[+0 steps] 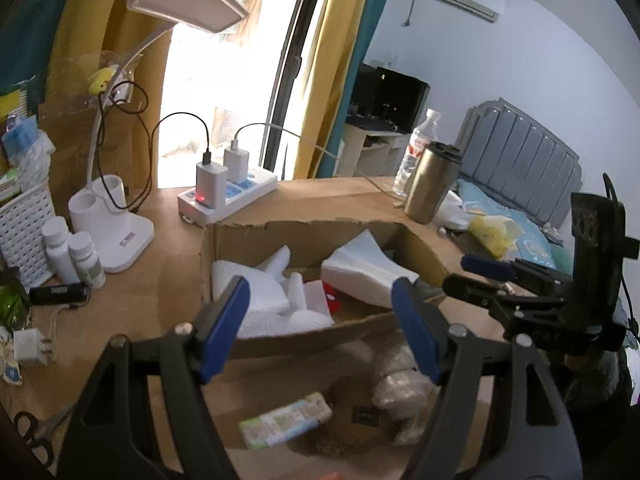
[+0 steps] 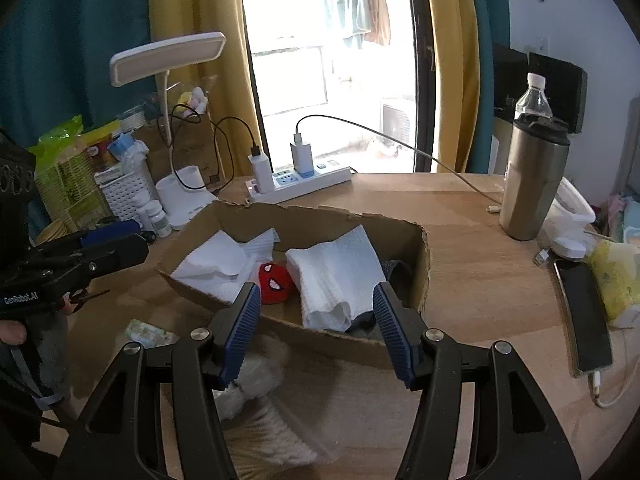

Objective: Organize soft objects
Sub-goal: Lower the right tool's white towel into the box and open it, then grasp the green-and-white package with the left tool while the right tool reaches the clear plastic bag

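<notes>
Pale fluffy item (image 2: 256, 384) below right gripper (image 2: 316, 324) is blurring out; identity unclear. Dark object (image 2: 394, 270) is hiding behind folded white cloth (image 2: 336, 276). Scissors (image 1: 34, 436) are running off frame edge.

Daylight pours in through the window (image 2: 320, 80) behind the desk (image 2: 480, 280), so bright the glass burns out to white. The room inside looks dimmer, with soft, faint shadows. Both views bend strongly at the edges, and dark rounded corners frame each picture. The fluffy cloth (image 2: 260, 420) close below the camera is blurred. A small packet (image 1: 286, 426) also looks smeared.
</notes>
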A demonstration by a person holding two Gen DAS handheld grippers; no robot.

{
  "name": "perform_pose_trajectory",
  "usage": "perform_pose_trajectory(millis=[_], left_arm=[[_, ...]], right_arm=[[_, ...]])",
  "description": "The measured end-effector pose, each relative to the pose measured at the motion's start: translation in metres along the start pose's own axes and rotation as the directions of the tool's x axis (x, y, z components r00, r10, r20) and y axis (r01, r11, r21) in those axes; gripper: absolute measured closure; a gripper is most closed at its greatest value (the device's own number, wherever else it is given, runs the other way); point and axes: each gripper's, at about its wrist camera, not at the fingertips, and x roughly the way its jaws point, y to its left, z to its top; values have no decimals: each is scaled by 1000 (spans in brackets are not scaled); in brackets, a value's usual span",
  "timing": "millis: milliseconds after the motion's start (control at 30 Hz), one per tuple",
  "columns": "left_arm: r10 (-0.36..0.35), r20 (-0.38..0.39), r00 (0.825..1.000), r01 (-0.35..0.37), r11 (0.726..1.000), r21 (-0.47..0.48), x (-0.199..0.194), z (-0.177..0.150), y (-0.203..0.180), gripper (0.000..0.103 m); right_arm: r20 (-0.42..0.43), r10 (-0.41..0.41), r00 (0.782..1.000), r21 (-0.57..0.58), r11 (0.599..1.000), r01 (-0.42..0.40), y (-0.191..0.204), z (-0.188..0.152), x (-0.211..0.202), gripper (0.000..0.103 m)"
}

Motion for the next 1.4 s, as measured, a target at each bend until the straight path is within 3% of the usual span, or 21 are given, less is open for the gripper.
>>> perform_pose_trajectory(millis=[300,433,833,1400], left_arm=[[-2,-4,1000,2,1000,-2,-16,-18,-6,26],[-4,-6,1000,4,1000,5,-22,-26,-9,15],[10,-22,1000,-10,1000,-21,-30,-47,3,15],[16,-95,995,-22,998,-66,-8,-70,14,15]], right_arm=[[10,-8,1000,-7,1000,8,14,-12,-20,41],[7,-6,1000,-13,1000,6,21,-17,-24,41],[-17,3,1000,-24,1000,-3,36,-27,-21,40],[-83,34,996,-28,999,-37,48,-35,10,40]])
